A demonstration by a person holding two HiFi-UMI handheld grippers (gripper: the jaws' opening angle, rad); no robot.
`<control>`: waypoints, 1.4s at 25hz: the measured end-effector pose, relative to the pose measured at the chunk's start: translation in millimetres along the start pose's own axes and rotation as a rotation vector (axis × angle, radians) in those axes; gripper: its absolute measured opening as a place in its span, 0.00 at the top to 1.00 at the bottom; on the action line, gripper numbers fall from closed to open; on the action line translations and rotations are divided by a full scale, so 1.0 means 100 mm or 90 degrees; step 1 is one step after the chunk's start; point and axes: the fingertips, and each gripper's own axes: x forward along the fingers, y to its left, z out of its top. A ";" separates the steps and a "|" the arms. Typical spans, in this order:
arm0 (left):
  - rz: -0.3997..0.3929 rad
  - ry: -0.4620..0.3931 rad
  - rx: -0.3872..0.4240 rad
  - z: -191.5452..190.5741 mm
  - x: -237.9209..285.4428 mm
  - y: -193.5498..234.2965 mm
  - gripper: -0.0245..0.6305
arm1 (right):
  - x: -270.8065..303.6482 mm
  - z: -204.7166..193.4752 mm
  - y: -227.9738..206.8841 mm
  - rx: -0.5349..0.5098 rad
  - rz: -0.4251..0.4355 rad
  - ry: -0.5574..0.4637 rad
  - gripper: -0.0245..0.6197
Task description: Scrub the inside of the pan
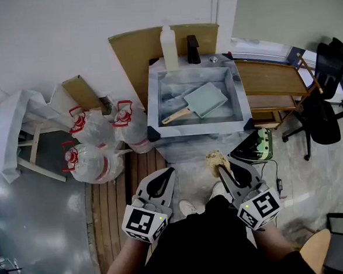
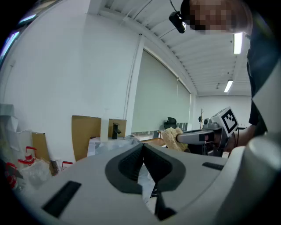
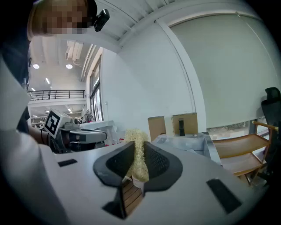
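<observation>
We count one pan in the sink toward its right wall, left gripper jaws together, empty, right gripper clamped on one scrubber, three water jugs left of the sink

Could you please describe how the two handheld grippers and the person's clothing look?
The left gripper and right gripper both have light grey, tapering tongs lined with dark ribbed pads. Each carries a white cube with black square markers at its rear. The person wears a black top.
</observation>
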 end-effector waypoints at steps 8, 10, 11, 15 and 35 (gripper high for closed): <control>-0.001 -0.002 0.002 0.02 -0.04 0.03 0.95 | 0.02 0.02 0.03 0.009 -0.001 -0.009 0.84; 0.002 -0.002 0.002 0.04 -0.04 0.05 0.95 | 0.04 0.03 0.04 0.009 0.000 -0.013 0.84; 0.001 -0.004 0.002 0.03 -0.04 0.06 0.95 | 0.05 0.03 0.05 0.008 0.001 -0.012 0.84; 0.001 -0.007 -0.001 0.03 -0.04 0.07 0.95 | 0.04 0.05 0.05 0.004 0.000 -0.010 0.84; 0.029 0.008 -0.024 0.02 0.61 0.28 0.95 | 0.49 0.23 -0.70 0.004 0.018 0.003 0.84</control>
